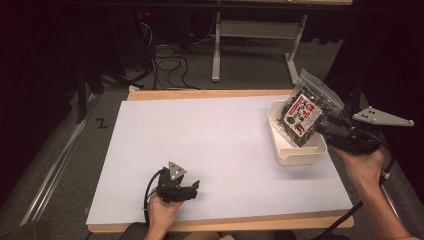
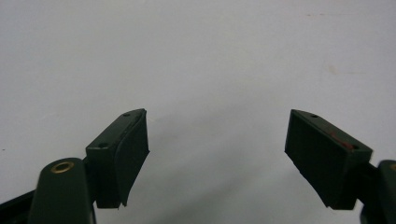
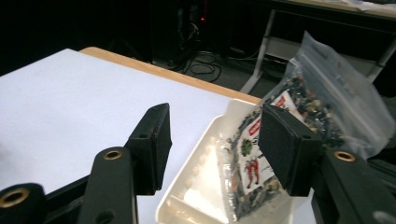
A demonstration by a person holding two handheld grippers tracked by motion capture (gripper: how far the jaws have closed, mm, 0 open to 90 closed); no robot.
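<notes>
Snack bag (image 1: pixel 306 111), clear zip-top plastic with a dark mix inside and a red-and-white label, stands tilted in the white rectangular tray (image 1: pixel 295 155) at the right side of the table. Its lower end sits down inside the tray; its top leans up and over the far right rim, toward the table edge.

Right gripper (image 3: pixel 212 149): jaws spread wide. In the right gripper view the bag lies just behind and beside the right-hand pad (image 3: pixel 285 149), but no pad visibly presses on it; the gap between the pads looks onto the tray's near wall and bare table. High view puts this gripper (image 1: pixel 325 129) just off the tray's right side, close against the bag's lower part. Contact at the pad edge cannot be ruled out from these angles. I read it as let go, not gripped.

Left gripper (image 2: pixel 217 154): jaws released, wide apart, nothing but white table surface (image 2: pixel 201 56) between them. In the high view it (image 1: pixel 192 187) rests near the front edge of the table, well apart from tray and bag.

Progress, as judged: the placing of the bag into the tray looks essentially done, since the bag is inside the tray and seems to bear on the tray itself. Left to do: clear the right gripper away without snagging the bag, and perhaps settle the bag, since it leans rather than lies flat and could tip over the rim.
</notes>
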